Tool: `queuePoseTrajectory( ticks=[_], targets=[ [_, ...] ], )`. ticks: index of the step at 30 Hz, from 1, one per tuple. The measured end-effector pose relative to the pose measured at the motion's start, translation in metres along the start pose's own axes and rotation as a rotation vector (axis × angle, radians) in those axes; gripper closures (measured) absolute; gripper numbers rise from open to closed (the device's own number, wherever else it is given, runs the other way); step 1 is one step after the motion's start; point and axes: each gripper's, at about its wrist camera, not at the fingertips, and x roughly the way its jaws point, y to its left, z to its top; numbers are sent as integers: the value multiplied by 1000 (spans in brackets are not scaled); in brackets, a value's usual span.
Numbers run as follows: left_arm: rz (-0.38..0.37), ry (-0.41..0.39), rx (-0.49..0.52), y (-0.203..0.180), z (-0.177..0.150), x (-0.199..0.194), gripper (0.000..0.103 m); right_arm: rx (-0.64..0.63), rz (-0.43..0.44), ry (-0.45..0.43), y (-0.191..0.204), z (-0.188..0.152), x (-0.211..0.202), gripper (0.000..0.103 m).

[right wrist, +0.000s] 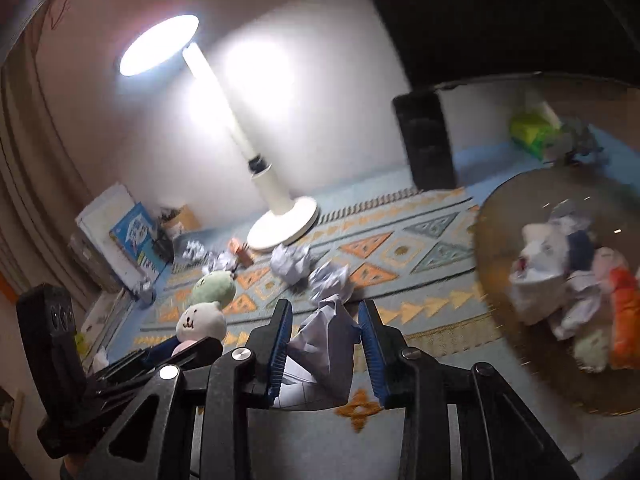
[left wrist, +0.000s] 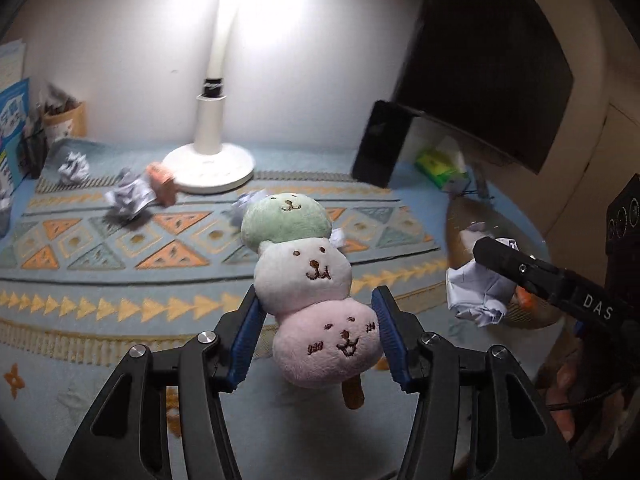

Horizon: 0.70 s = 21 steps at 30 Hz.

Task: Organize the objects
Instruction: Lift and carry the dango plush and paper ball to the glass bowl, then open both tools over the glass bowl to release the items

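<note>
A plush dango toy [left wrist: 308, 276], with green, white and pink balls with faces on a tan stick, is held above the patterned mat. My left gripper [left wrist: 318, 324] is shut on its pink ball. To the right, my right gripper [right wrist: 326, 320] is shut on a crumpled white paper ball [right wrist: 324, 352], also above the mat. In the left wrist view that paper ball [left wrist: 478, 292] hangs beside a round brownish bin [left wrist: 456, 220]. The bin [right wrist: 496, 240] holds crumpled paper and orange and pale items. The toy [right wrist: 206, 312] shows at the left of the right wrist view.
A lit white desk lamp [left wrist: 210, 160] stands at the back of the mat [left wrist: 120, 304]. Several crumpled paper balls [right wrist: 290, 262] and an orange block [left wrist: 162, 184] lie near its base. A black speaker [left wrist: 382, 144], a green tissue pack [left wrist: 438, 166] and books [right wrist: 132, 236] line the edges.
</note>
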Motion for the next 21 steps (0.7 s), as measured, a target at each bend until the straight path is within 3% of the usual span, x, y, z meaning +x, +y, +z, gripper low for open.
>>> queuePoseTrajectory(
  ticks=[4, 7, 9, 13, 15, 17, 19, 21],
  targets=[
    [-139, 2, 46, -57, 27, 18, 51, 73, -120, -160, -42, 33, -60, 69],
    [-251, 6, 68, -95, 33, 36, 51, 83, -276, -228, -70, 47, -87, 69],
    [-296, 19, 90, -119, 32, 50, 51, 99, -375, -234, -90, 52, -94, 69],
    [-385, 50, 124, -158, 36, 79, 51, 181, -405, -222, -129, 58, -103, 69],
    [-385, 57, 154, -172, 42, 93, 50, 196, -508, -215, -142, 60, -98, 69],
    [-414, 108, 135, -176, 44, 108, 33, 211, -543, -168, -155, 61, -88, 68],
    [-358, 127, 103, -176, 42, 113, 16, 252, -503, -105, -168, 60, -80, 66],
    [-350, 108, 97, -170, 35, 108, 16, 283, -497, -94, -175, 54, -82, 65]
  ],
)
